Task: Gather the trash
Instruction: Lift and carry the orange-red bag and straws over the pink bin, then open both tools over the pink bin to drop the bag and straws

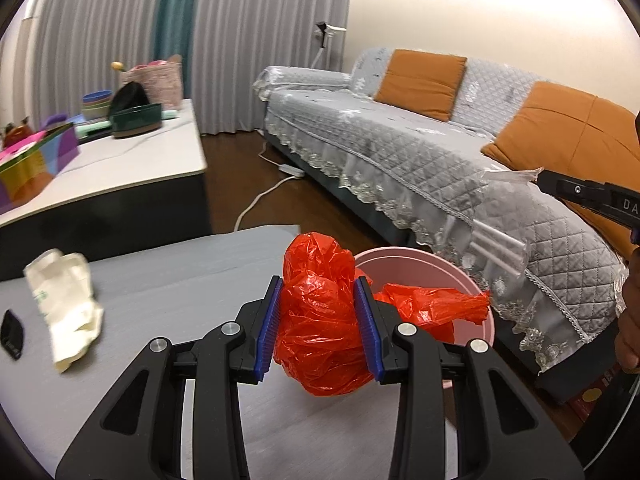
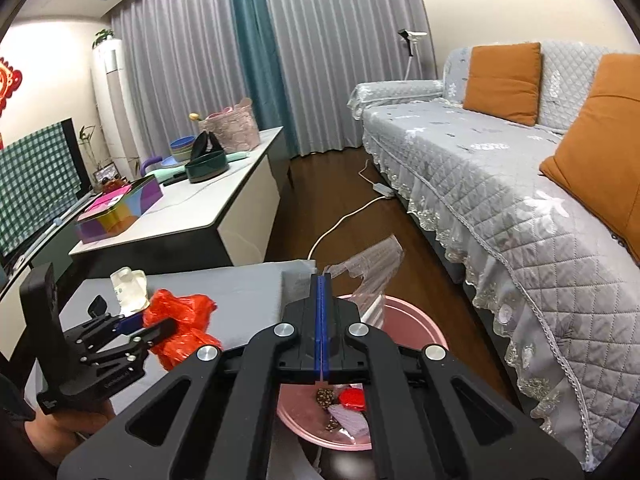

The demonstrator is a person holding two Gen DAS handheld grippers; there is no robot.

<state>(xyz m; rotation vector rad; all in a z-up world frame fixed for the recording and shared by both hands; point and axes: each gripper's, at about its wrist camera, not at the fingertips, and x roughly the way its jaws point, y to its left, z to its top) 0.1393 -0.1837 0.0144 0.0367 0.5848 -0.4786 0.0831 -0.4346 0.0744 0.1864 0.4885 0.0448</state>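
Both wrist views close, sharing pink bin [image 1: 486, 300].

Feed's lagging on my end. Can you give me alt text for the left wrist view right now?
The left tool is shut on a crumpled red plastic bag beside the round pink bin. A crumpled white bag lies on the grey tabletop to the left. At far right, the right tool holds a clear plastic wrapper in front of the grey quilted sofa.

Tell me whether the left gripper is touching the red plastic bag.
Touching. The left wrist view shows the left gripper with both blue pads pressed into the crumpled red plastic bag, which bulges between and around them.
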